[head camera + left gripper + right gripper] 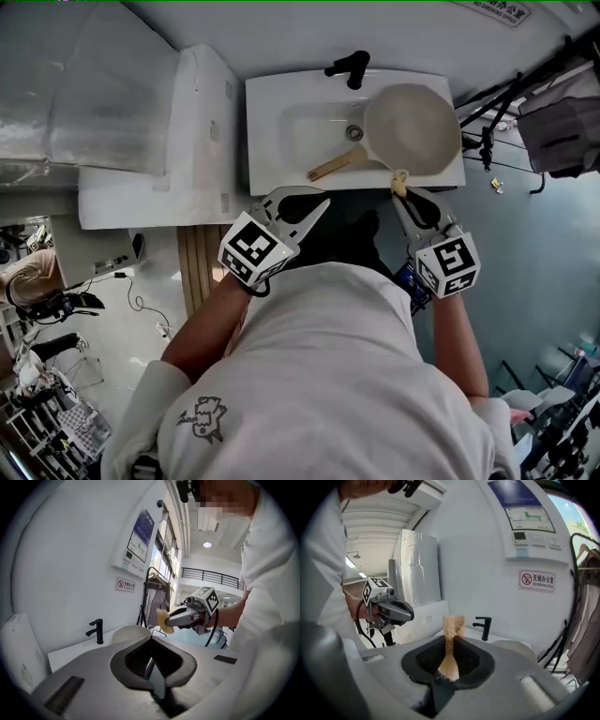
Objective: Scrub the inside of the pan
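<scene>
Pale pan mouth-up in the right part of the white sink, bowl reaching over toward the basin's right edge. Wooden handle slanting down toward the middle of the front edge, passing just beside the drain. Black faucet at the back edge. Inside of the pan plain and pale from the head view, with no foam or grime to be made out, so it fits a pan waiting for the sponge as well as one already gone over and being left. Right gripper just short of the pan's near rim, above the front edge, jaws clamped on a tan sponge pinched low, most of it standing out past the tips. Left gripper above the front edge near the handle's end, apart from it, jaws fully together with nothing between them. Whichever way it goes, best to hold the pinch on the sponge firm and far enough back that sponge, not jaw, meets the pan. For any scrubbing, probably wise to lay the broad face of the sponge flat on the bottom and work in rings from the middle out to the wall. Likely also worth steadying the handle, since a light pan in a smooth basin looks apt to skid or spin; for that the left jaws would have to part. Worth minding the faucet close behind the far rim.
</scene>
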### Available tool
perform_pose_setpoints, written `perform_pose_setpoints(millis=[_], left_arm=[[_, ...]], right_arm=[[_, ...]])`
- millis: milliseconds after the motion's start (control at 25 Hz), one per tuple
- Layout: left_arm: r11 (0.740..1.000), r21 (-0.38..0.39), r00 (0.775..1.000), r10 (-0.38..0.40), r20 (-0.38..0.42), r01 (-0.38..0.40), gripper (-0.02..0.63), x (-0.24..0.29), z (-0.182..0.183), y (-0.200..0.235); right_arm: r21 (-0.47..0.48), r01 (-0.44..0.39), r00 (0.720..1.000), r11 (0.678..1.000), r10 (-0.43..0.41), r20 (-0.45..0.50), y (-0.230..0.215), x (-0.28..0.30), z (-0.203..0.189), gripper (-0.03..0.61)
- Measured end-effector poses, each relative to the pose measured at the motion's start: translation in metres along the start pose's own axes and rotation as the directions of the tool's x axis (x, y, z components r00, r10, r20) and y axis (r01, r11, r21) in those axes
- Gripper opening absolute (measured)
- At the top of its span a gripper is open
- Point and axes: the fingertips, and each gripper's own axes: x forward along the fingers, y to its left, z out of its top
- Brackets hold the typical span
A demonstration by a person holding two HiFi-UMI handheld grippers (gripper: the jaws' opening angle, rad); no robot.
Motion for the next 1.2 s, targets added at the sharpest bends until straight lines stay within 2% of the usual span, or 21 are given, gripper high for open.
perform_pose_setpoints(millis=[240, 480, 640, 720, 960, 1200], left_arm=[[0.999, -0.018, 0.999, -0.04, 0.0, 0.04, 0.002, -0.024, -0.014, -0.018], [0.999, -0.011, 0.999, -0.049, 0.024, 0.049, 0.002, -0.027, -0.008, -0.046], [0.998, -0.055, 0.996, -0.036, 0.079, 0.041, 0.002, -0.022, 0.007, -0.067], [0.998, -0.053, 0.995, -0.023, 0.098, 0.028, 0.002, -0.017, 0.013, -0.084], [1.0, 0.013, 0.996, -0.014, 0.088, 0.013, 0.002, 0.006, 0.018, -0.154], [0.999, 0.015, 0.991, 0.043, 0.129, -0.046, 0.002, 0.019, 0.025, -0.213]], right_arm=[[0.028, 0.014, 1.0, 0.999, -0.014, 0.007, 0.04, -0.018, -0.004, 0.054], [0.01, 0.025, 0.999, 1.0, -0.025, 0.032, 0.048, -0.046, -0.006, 0.052], [0.016, 0.004, 0.998, 1.0, -0.005, 0.062, 0.048, -0.076, -0.015, 0.052], [0.014, 0.004, 0.997, 1.0, -0.005, 0.071, 0.045, -0.096, -0.023, 0.052], [0.018, 0.011, 0.995, 1.0, -0.013, 0.1, 0.037, -0.17, -0.052, 0.051], [0.033, -0.018, 0.992, 0.999, 0.014, 0.128, 0.038, -0.235, -0.084, 0.051]])
